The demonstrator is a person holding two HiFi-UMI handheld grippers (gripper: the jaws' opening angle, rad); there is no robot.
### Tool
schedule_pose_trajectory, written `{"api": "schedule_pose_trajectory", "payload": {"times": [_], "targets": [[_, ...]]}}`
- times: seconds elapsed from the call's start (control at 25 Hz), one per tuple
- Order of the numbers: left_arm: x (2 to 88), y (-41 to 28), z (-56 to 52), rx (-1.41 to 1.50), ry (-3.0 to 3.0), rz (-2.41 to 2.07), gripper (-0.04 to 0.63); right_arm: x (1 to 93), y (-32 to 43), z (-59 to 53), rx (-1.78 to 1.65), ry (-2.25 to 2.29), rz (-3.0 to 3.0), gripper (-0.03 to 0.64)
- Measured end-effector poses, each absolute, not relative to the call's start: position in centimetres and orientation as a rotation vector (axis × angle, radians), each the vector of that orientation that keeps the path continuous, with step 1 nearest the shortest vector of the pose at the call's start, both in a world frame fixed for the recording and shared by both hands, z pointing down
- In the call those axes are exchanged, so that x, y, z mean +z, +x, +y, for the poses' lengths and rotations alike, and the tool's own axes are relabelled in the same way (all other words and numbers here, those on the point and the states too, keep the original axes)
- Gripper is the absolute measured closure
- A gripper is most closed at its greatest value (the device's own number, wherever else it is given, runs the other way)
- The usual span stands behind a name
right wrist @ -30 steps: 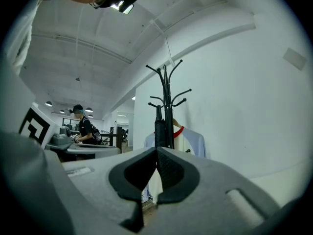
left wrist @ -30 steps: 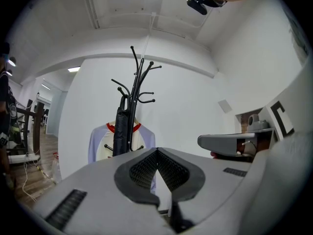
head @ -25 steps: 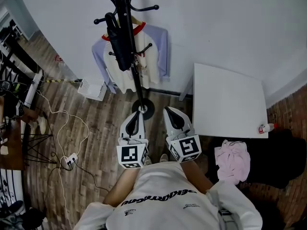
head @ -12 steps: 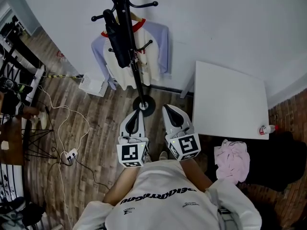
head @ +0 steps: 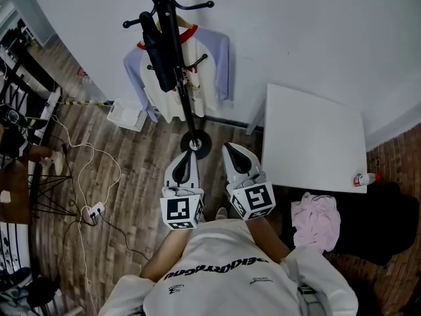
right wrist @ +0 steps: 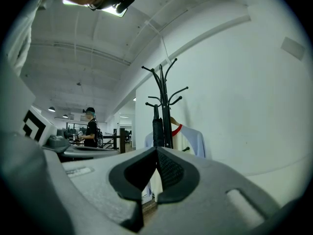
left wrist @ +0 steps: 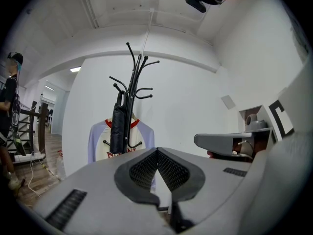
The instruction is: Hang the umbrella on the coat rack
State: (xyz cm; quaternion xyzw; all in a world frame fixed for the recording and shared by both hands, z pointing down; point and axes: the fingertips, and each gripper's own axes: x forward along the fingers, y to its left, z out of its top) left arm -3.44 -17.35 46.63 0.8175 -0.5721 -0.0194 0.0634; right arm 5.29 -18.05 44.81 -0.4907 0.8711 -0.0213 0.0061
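Still closed and empty, the left tool (head: 188, 158) and right tool (head: 234, 154) haven't moved; umbrella (head: 156, 51) stays hung.

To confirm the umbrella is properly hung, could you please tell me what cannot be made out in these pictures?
- How the umbrella catches its hook: in the head view it merges with the dark coat rack pole, and it is too small in both gripper views.
- The coat rack's top: cut off by the head view's upper edge.
- The shirt print: covered by pole and umbrella.

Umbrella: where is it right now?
In the head view, top left of centre, the black umbrella hangs on the coat rack, beside the shirt.
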Motion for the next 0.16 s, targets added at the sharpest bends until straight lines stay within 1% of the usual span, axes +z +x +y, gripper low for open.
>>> {"api": "schedule_pose_trajectory", "payload": {"times": [0.16], "targets": [[46.65,-3.14,-17.32,-0.053,2.469,-1.734,0.598,44.83,5.59,-18.04,-0.066,-1.531,2.726,0.618]]}}
